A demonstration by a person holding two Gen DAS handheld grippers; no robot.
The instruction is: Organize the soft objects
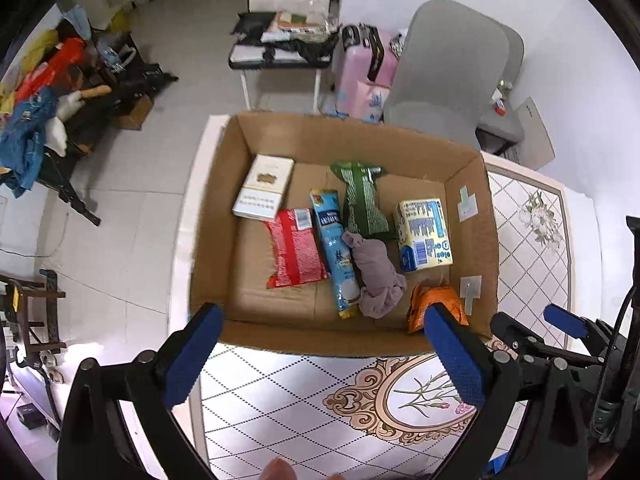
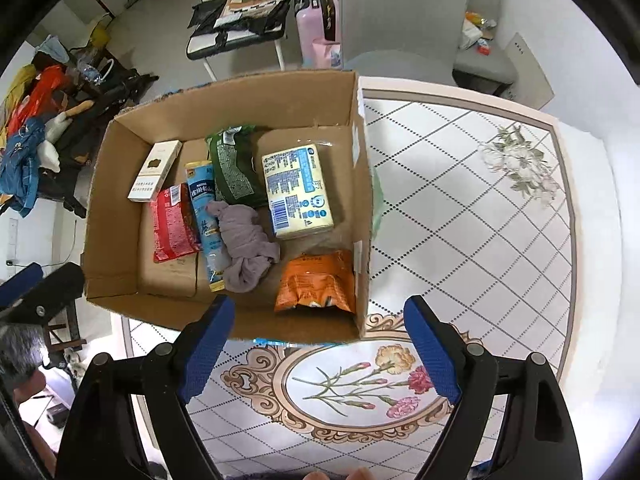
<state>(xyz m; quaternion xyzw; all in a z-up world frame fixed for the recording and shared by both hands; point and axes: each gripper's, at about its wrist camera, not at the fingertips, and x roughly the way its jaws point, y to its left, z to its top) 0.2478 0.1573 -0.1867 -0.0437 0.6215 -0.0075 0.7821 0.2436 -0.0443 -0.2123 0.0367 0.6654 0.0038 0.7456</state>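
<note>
An open cardboard box [image 1: 224,184] [image 2: 120,216] stands on the table. Inside lie a crumpled grey-purple cloth [image 1: 376,276] [image 2: 244,240], a red packet [image 1: 296,254] [image 2: 172,222], a blue tube packet [image 1: 336,248] [image 2: 204,208], a green bag [image 1: 364,200] [image 2: 232,168], a yellow-blue tissue pack [image 1: 424,234] [image 2: 298,190], an orange packet [image 1: 420,306] [image 2: 316,284] and a white carton [image 1: 264,186] [image 2: 154,170]. My left gripper [image 1: 324,344] is open and empty at the box's near wall. My right gripper [image 2: 320,340] is open and empty, also above the near wall.
The table has a tiled floral cloth [image 1: 320,408] [image 2: 460,220]. The right gripper shows at the right of the left wrist view [image 1: 568,332]. Grey chairs [image 1: 452,64] [image 2: 400,12], a pink suitcase [image 1: 364,76] and a cluttered side table [image 1: 280,48] stand behind.
</note>
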